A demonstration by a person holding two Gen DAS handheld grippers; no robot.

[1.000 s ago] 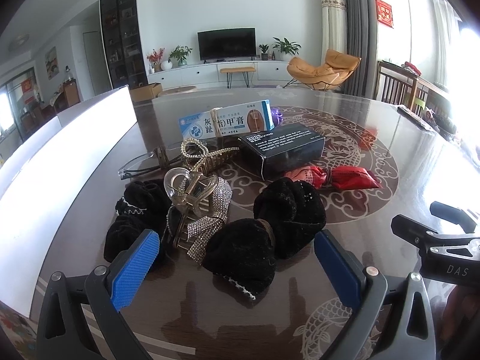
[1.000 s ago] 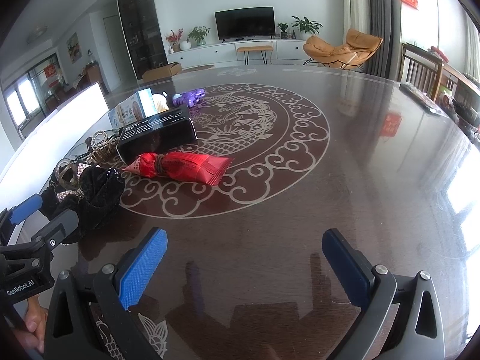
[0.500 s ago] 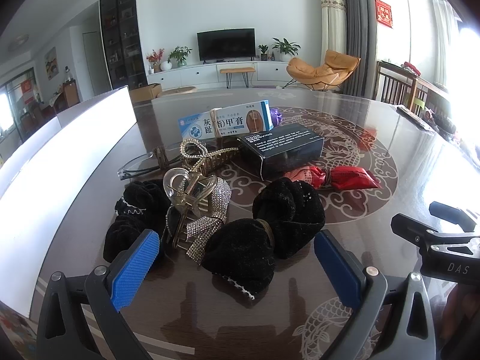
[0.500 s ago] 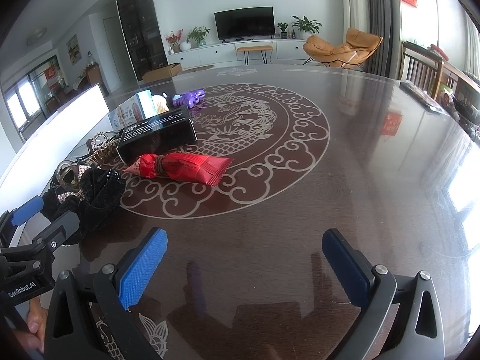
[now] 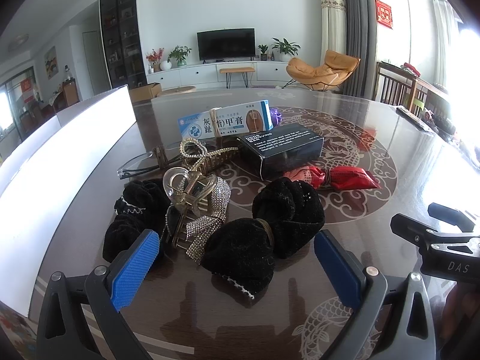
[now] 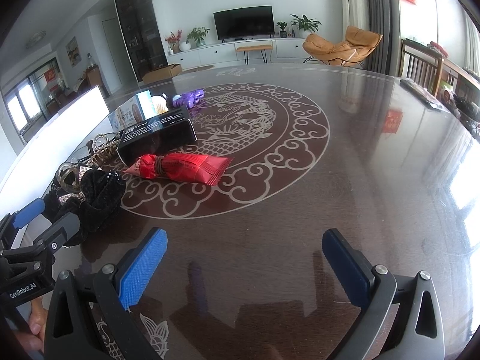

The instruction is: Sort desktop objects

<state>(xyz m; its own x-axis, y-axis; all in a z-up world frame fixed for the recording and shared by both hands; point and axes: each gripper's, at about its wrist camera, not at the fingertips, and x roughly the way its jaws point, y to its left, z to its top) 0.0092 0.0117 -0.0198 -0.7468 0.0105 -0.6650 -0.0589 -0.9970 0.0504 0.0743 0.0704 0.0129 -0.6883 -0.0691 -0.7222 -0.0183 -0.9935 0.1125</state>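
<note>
Left wrist view shows the left gripper (image 5: pixel 237 258) with fingers spread wide and empty, just short of the black velvet bow (image 5: pixel 264 228). The right gripper (image 6: pixel 244 267) gapes empty over bare bench (image 6: pixel 375 165). Clips, boxes and red packet (image 6: pixel 183 169) lie clustered, apparently unsorted.

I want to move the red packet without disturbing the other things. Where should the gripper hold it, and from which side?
Probably at the tied waist of the red packet, where a band pinches it narrow. Come with the right gripper, open now, from the bare table on its right; the black box crowds its far left side.
</note>
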